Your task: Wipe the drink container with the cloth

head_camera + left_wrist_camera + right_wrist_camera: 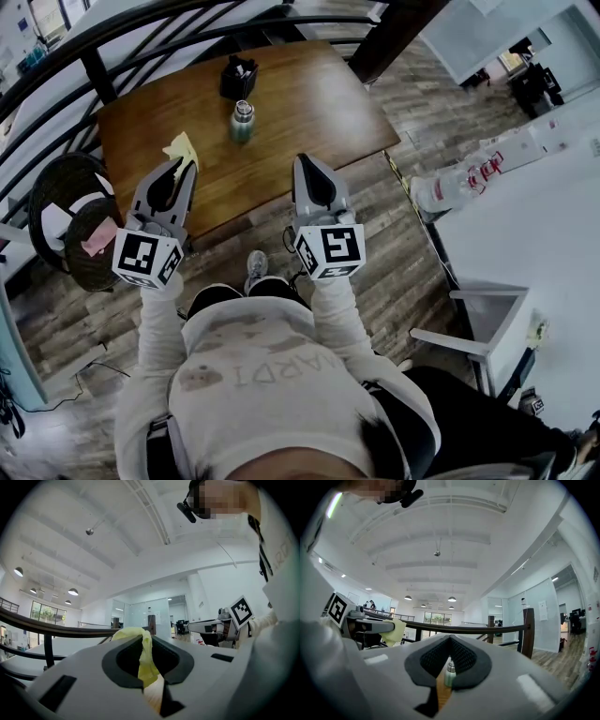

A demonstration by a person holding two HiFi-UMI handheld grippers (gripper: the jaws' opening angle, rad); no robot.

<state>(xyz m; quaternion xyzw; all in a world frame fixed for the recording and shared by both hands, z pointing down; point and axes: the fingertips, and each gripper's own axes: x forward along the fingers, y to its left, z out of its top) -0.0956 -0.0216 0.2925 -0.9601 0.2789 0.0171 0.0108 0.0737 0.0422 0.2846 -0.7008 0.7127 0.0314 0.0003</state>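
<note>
Yellow cloth (181, 148) is pinched between the left gripper's (185, 167) jaws, over the wooden table's (319, 103) near edge. The right gripper (309, 161) is closed and empty. The green drink bottle (242, 122) stands upright mid-table, apart from both.

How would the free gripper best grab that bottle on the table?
Probably the bottle by its green body, below the silver cap, coming level from the near side: it stands upright, a plain cylinder, with a black holder behind it. The right gripper is shut and empty, so must open first; the left gripper holds the cloth.
</note>
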